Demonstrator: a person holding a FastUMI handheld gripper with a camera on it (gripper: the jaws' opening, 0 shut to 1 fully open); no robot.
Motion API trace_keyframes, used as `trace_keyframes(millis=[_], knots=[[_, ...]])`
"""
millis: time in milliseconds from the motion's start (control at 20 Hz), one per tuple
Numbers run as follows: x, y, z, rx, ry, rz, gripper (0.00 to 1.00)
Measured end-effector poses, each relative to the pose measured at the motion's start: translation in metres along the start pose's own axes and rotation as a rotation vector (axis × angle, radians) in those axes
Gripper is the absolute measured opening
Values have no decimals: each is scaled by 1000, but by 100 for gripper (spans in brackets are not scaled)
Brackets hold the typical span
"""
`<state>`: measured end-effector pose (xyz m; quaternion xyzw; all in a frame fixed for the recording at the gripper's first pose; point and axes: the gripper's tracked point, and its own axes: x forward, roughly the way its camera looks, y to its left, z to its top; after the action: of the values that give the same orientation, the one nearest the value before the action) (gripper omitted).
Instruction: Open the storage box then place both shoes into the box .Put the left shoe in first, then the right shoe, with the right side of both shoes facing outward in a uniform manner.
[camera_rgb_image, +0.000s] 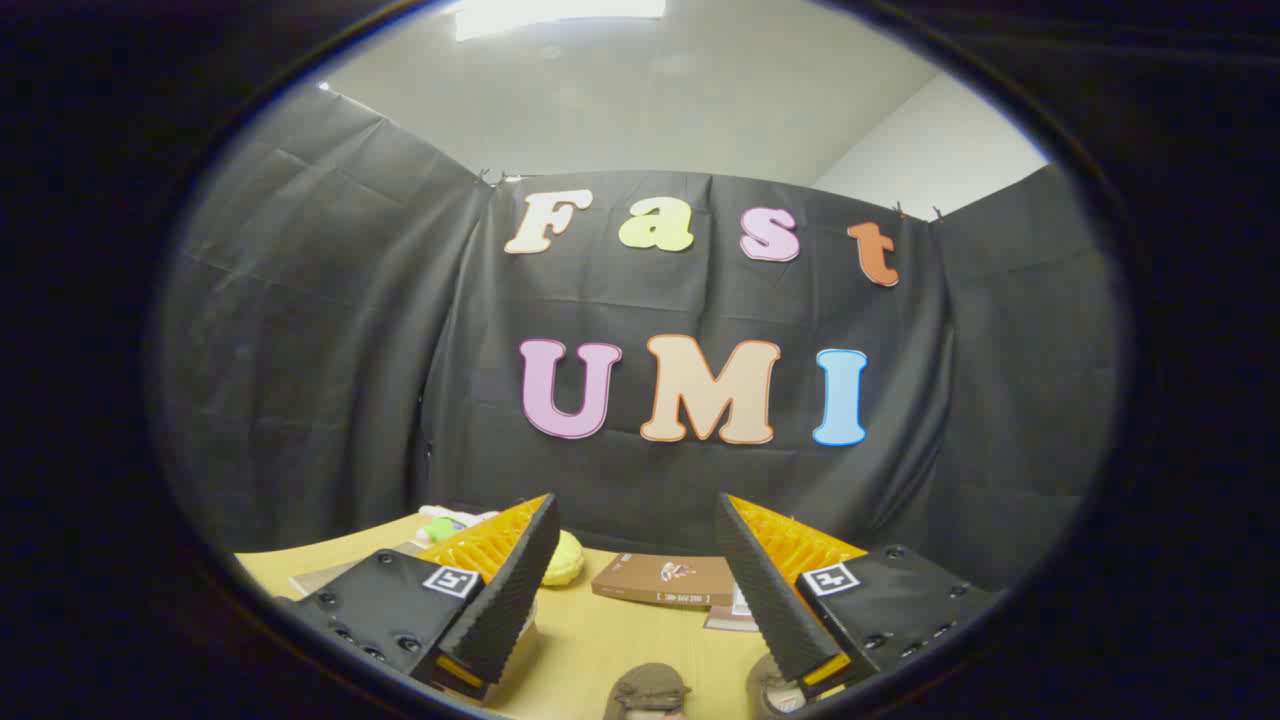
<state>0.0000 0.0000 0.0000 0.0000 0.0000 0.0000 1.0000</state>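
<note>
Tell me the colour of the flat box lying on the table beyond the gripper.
Brown, seen in the gripper view: the box lies beyond the open gripper.

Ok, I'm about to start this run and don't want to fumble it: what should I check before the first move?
1. Gripper fingers open, nothing between them: ok.
2. First shoe on the table, between the fingers: ok.
3. Second shoe beside it, partly hidden by a finger: ok.
4. Which shoe is the left one: cannot tell.
5. Storage box found and its lid state known: cannot tell.
</note>
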Motion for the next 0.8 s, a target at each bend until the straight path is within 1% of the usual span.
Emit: trace_keyframes(millis=[250, 800], knots=[[7, 0, 2, 8, -10, 13, 100], [1, -2, -9, 9, 4, 26, 100]])
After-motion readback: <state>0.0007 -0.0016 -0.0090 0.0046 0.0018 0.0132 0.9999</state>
